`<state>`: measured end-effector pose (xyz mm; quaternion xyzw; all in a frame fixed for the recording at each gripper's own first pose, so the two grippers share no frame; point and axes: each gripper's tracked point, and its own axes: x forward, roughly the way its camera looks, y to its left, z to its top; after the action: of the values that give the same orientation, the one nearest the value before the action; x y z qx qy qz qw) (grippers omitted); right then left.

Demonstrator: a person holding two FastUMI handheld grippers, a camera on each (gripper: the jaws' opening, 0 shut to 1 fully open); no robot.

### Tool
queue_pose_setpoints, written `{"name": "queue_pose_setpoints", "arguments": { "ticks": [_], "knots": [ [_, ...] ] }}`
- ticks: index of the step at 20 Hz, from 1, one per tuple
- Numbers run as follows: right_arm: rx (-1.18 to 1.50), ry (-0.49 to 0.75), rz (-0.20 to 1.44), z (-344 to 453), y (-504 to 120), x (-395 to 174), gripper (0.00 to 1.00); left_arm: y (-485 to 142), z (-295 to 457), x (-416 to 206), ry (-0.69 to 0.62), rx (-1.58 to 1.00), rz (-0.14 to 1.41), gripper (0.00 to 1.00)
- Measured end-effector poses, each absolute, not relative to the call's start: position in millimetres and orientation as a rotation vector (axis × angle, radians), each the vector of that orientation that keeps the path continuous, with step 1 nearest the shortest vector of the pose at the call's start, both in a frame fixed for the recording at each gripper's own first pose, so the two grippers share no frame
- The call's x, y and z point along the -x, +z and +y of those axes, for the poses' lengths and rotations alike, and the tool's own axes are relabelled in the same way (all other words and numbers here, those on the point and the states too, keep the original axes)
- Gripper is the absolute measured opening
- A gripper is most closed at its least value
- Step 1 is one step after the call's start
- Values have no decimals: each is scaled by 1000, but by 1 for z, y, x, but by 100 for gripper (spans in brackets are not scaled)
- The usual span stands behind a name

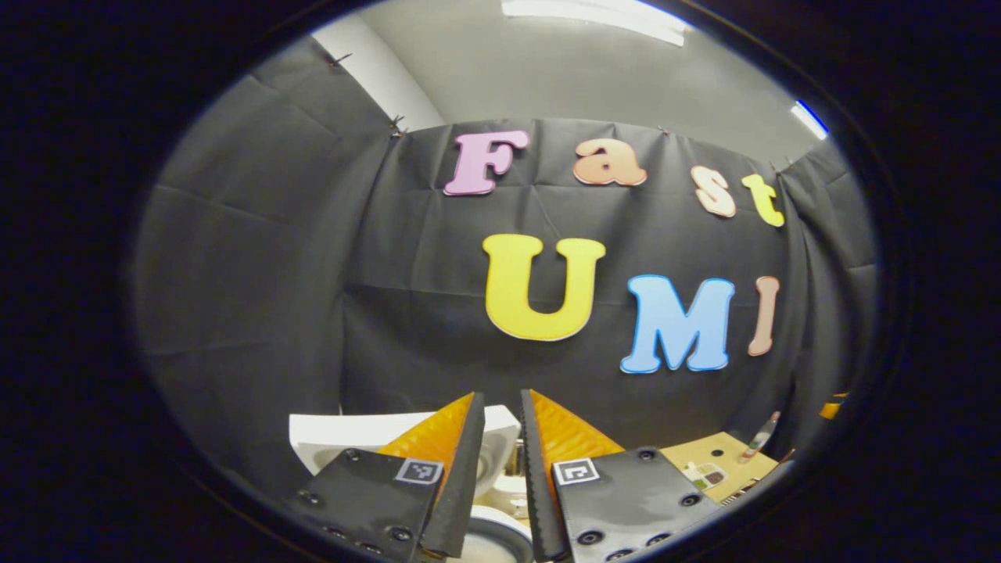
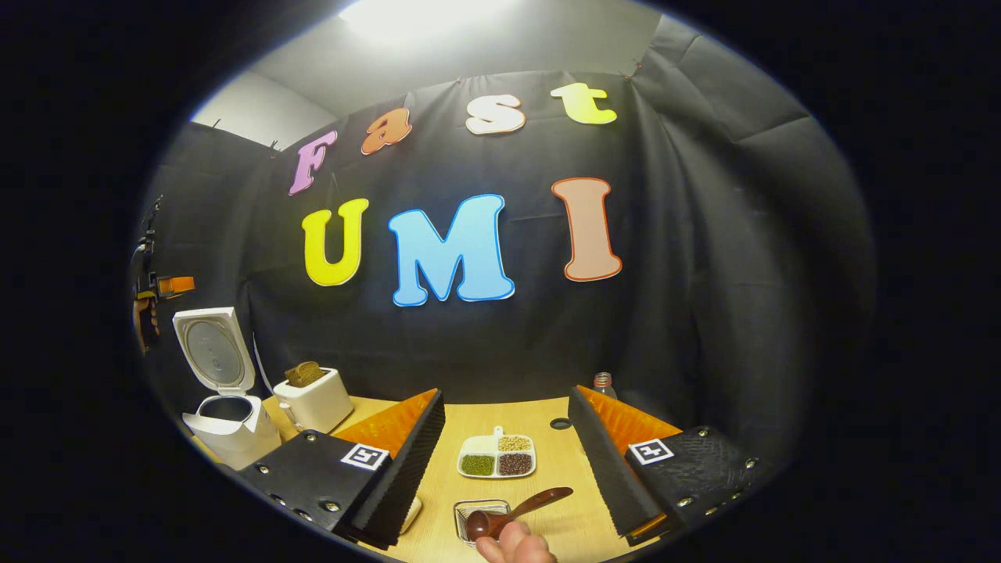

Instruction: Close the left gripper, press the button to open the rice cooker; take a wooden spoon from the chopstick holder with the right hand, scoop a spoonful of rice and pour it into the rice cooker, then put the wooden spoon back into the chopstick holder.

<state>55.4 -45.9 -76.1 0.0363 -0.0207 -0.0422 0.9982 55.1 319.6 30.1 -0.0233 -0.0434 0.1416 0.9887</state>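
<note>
In the right gripper view the white rice cooker [image 2: 231, 430] stands at the table's left with its lid [image 2: 211, 348] raised. My right gripper [image 2: 507, 395] hangs open above the table, nothing between its fingers. Below it a brown wooden spoon [image 2: 520, 510] lies tilted across a small square metal holder [image 2: 469, 508], and a person's finger [image 2: 516, 547] shows beside it. My left gripper [image 1: 503, 395] is shut with only a thin slit between the fingers; the cooker's raised lid [image 1: 336, 438] and rim [image 1: 493, 539] sit behind and below them. It also appears far off above the cooker as the left gripper [image 2: 168, 285].
A white toaster with bread [image 2: 317, 399] stands right of the cooker. A divided dish of grains [image 2: 496, 456] lies mid-table, with a small dark disc [image 2: 560, 424] and a bottle [image 2: 602, 383] behind it. The wooden table [image 2: 547, 532] ends at the black cloth wall.
</note>
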Motion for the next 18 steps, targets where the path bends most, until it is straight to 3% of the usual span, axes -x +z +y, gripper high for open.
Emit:
{"name": "queue_pose_setpoints", "arguments": {
  "ticks": [1,6,7,11,12,18],
  "knots": [
    [-78,-87,-38,-47,-77,-56,96,29,337,-60,318,38,-76,37],
    [-81,-72,-20,-40,-84,-58,96,6,393,-88,418,92,8,3],
    [-76,-67,-19,-38,-85,-58,96,5,401,-92,422,102,11,9],
    [-64,-61,-6,-35,-90,-61,96,-23,422,-97,455,164,72,6],
    [-68,-61,-5,-35,-90,-64,96,-22,426,-96,462,149,55,9],
    [-97,-13,-7,-19,-95,-71,96,-26,395,-76,414,144,70,8]
  ]
}}
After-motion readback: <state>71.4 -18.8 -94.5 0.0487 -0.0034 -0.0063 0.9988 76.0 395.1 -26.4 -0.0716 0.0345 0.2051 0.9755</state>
